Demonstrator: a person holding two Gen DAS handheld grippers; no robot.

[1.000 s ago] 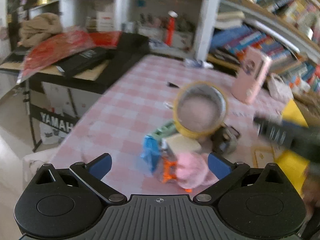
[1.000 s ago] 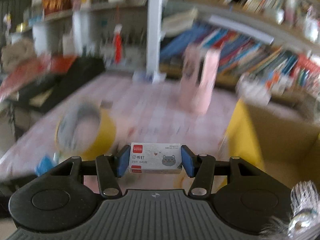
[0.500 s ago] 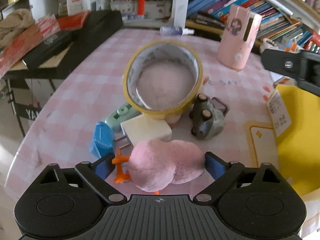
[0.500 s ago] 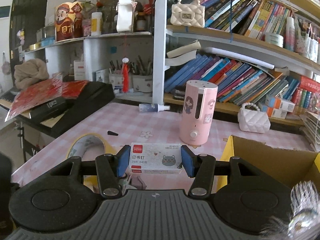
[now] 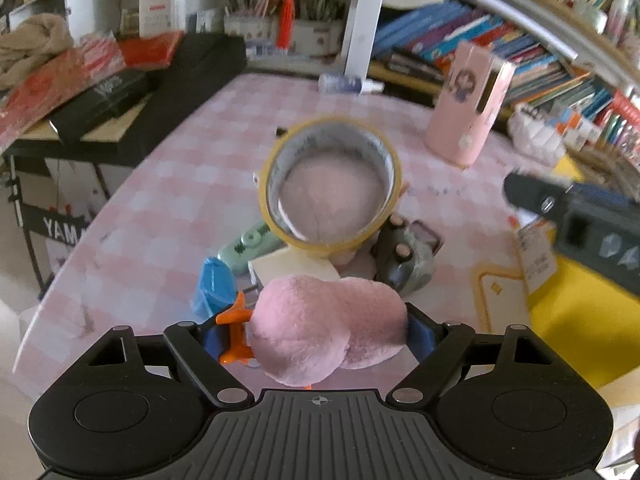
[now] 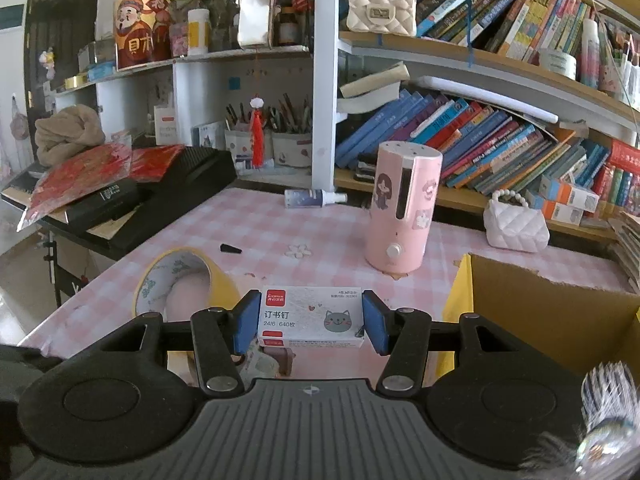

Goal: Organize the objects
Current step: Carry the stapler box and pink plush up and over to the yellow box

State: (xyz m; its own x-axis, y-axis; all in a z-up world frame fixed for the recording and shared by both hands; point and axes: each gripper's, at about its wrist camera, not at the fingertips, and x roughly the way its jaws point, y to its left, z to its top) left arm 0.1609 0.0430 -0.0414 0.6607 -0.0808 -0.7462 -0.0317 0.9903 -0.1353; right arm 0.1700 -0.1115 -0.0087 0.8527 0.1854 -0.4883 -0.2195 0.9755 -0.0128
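Resting on the checked table (image 5: 168, 184), a soft, light pink plush (image 5: 326, 326) was being closed on by the left gripper (image 5: 316, 334) (best squeezed mid-body), while the right gripper (image 6: 310, 322) was clamped on a stiff staple box (image 6: 312, 316).

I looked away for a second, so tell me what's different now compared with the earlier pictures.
The left gripper has come down over the pink fluffy toy and its jaws have just been closing around it; the right pad meets the fur, but a firm grip is not clear. The right gripper stays clamped on the staple box. The tape roll and the cardboard box stay put.
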